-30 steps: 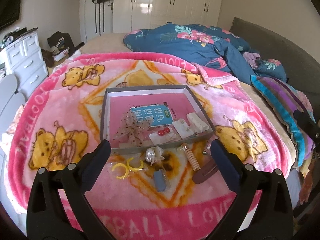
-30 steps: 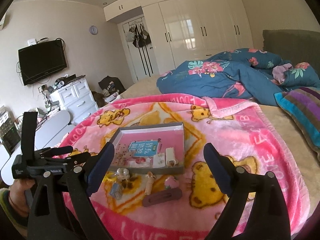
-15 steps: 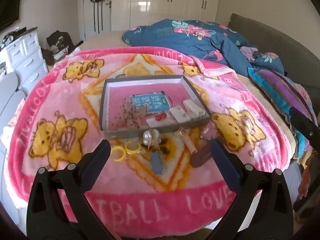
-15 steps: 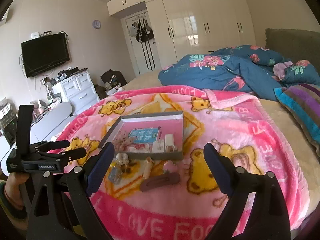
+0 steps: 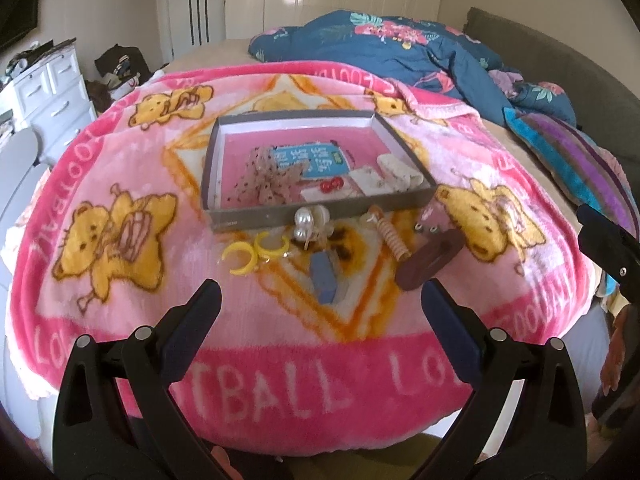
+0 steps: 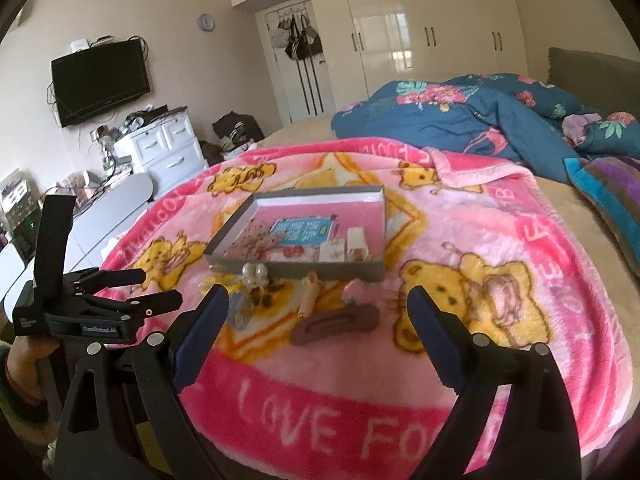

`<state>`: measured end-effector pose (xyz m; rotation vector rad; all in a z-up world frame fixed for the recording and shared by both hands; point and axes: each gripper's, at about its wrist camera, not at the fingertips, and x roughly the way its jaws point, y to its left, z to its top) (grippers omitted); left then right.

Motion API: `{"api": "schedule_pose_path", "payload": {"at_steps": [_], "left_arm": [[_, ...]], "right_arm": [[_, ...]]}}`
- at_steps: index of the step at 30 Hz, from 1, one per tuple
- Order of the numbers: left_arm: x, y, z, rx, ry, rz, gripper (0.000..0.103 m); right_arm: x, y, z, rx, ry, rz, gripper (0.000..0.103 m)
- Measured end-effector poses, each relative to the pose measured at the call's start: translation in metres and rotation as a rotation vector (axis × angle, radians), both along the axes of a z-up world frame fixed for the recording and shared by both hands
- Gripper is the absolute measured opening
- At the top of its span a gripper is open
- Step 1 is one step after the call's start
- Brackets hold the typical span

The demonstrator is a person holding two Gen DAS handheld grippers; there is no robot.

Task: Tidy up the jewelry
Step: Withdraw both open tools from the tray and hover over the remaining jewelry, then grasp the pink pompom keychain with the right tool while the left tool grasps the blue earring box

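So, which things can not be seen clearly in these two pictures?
- Blue card in the tray: print too small and blurred, both views.
- Yellow rings: clear in the left wrist view; hidden behind a finger of the right gripper in its own view.
- Small pink piece beside the brown clip: blurred, kind unclear.
- Left gripper: fingertips only; hand cut off below.
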<state>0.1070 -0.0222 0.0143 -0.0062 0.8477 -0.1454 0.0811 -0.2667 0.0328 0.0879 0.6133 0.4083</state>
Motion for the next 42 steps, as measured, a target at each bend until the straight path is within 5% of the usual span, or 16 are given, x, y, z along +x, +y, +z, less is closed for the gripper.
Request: {"api": "schedule_pose_path", "payload": {"at_steps": [24, 42], "left_arm": [[0.005, 0.004, -0.067, 0.033, 0.133, -0.005, 0.094], [0.05, -0.01, -0.083, -0.023, 0.149, -0.003, 0.094]], "right_arm": [[0.019, 0.018, -0.064, -0.044, 0.148, 0.033, 0.09], [0.123, 0.004, -0.095, -0.027, 0.295, -0.051, 0.09]]}}
